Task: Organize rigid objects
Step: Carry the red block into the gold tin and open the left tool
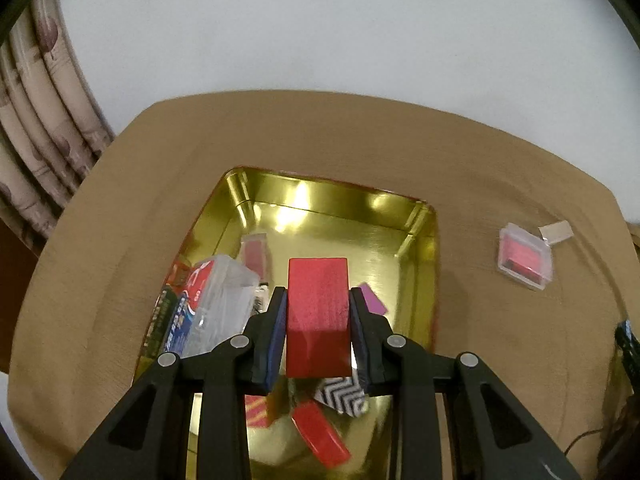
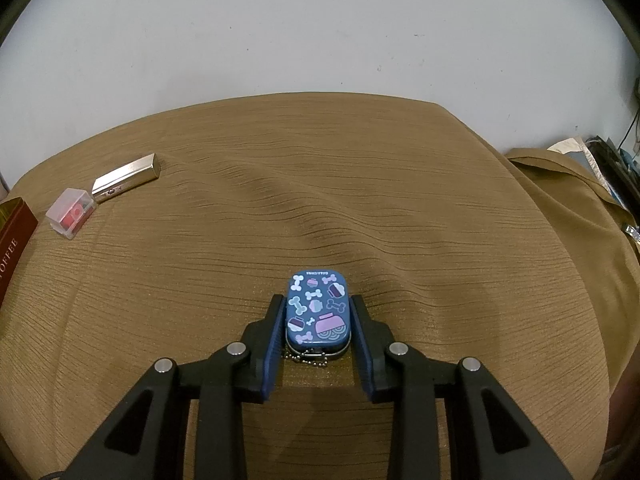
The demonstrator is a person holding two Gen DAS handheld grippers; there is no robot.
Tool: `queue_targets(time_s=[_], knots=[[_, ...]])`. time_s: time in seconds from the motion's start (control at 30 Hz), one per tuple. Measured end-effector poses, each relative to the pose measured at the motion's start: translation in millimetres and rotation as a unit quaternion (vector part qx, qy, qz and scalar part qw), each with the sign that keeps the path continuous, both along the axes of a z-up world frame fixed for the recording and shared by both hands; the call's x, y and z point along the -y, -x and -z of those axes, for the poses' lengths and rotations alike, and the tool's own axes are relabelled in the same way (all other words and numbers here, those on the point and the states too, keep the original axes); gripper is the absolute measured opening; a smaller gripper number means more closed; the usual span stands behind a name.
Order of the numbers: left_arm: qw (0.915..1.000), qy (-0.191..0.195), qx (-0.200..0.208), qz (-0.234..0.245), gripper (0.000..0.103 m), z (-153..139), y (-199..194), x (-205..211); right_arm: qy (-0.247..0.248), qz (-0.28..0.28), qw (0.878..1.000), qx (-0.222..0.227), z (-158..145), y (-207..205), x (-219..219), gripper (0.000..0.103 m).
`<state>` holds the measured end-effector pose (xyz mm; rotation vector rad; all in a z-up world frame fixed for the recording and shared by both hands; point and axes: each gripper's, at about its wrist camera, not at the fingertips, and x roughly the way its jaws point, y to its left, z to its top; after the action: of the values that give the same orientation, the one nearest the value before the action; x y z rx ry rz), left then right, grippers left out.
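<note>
Hanging directly above the gold tin [image 1: 424,248], left gripper [image 1: 319,296] fingers clamp the red block [image 1: 317,300] lengthwise; right gripper [image 2: 319,304] fingers bracket the blue case [image 2: 318,310], contact uncertain.

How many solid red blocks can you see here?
2. One red block is clamped in the left gripper above the gold tin; another red block lies inside the tin below. More may be hidden under the clutter.
</note>
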<state>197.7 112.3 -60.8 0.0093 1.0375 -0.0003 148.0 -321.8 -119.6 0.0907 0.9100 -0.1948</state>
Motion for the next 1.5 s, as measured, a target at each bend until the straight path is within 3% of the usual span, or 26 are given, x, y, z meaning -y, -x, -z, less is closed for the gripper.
queue_targets(time_s=[0.3, 0.6, 1.2, 1.5], knots=[[0.9997, -0.015, -0.005, 0.018, 0.027, 17, -29, 5, 0.001, 0.0, 1.0, 0.0, 0, 0, 0, 0.032], [0.9979, -0.047, -0.043, 0.01, 0.027, 42, -52, -2, 0.002, 0.0, 1.0, 0.0, 0, 0, -1, 0.032], [0.9972, -0.063, -0.036, 0.018, 0.03, 39, -56, 6, 0.004, -0.002, 1.0, -0.001, 0, -1, -1, 0.033], [0.9971, -0.071, 0.003, 0.027, 0.036, 9, -23, 7, 0.004, -0.003, 1.0, 0.0, 0, -1, 0, 0.033]])
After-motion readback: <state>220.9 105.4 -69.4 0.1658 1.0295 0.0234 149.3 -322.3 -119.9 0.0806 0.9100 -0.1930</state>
